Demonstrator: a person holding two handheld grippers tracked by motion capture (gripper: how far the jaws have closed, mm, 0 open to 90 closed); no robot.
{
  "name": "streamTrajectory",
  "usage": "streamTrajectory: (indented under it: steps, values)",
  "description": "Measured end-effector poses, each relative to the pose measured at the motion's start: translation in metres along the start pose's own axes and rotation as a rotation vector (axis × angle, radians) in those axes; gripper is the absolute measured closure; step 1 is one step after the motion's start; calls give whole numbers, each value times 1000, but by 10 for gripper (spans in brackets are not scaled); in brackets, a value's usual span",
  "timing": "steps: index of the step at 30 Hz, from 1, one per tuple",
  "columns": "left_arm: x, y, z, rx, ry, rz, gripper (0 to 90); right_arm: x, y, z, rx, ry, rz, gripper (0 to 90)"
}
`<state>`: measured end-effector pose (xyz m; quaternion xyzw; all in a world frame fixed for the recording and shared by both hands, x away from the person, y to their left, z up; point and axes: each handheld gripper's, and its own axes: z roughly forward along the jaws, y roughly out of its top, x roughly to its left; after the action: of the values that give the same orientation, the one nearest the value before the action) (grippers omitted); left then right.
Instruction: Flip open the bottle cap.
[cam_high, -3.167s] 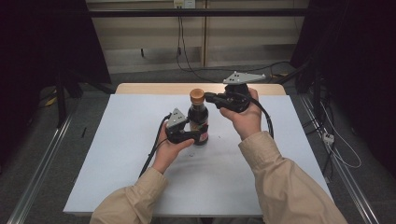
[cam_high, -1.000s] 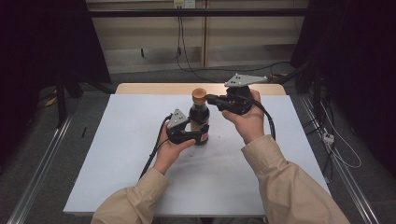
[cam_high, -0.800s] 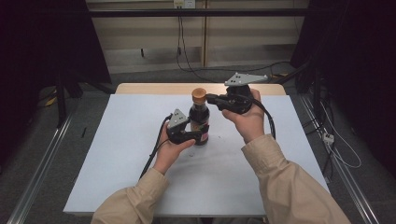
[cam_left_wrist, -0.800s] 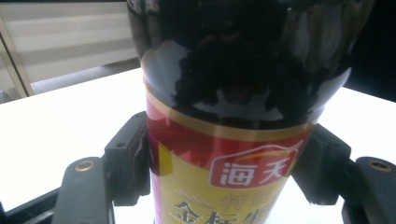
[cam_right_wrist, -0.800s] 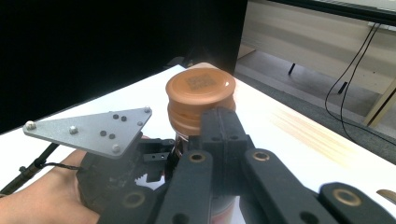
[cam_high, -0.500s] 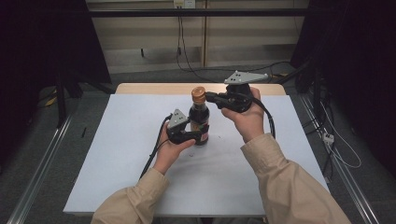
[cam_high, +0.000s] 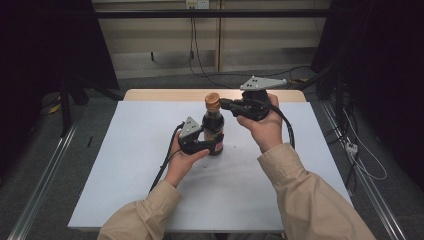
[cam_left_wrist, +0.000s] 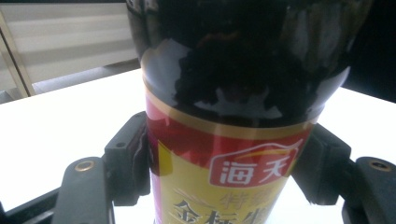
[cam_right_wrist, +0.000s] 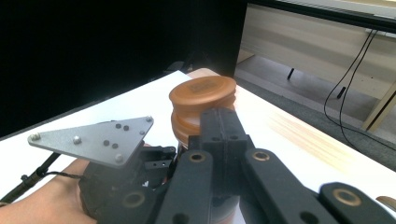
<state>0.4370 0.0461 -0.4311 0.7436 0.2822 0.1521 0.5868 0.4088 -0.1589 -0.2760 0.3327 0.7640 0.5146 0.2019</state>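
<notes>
Dark sauce bottle (cam_high: 213, 131) stands upright mid tabletop (cam_high: 125, 165). Left gripper (cam_high: 210, 145) pinches its lower body at the label, pads (cam_left_wrist: 135, 158) pressed on both sides. Right gripper (cam_high: 223, 104) is pressed together by the brown cap (cam_right_wrist: 201, 95), probably nipping its lower edge; contact partly hidden. To uncap well: keep bottle braced, twist level, don't tilt.

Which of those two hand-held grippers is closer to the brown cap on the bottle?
The right hand-held gripper: its shut jaws sit just below the brown cap, at the bottle's neck. The left hand-held gripper clamps the bottle lower down, at its label.
</notes>
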Motion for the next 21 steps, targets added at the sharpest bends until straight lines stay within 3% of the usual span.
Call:
streamTrajectory:
  steps: [21]
  values:
    - [0,0,0,0,1,5,300,-5,-7,3,21,0,13,900]
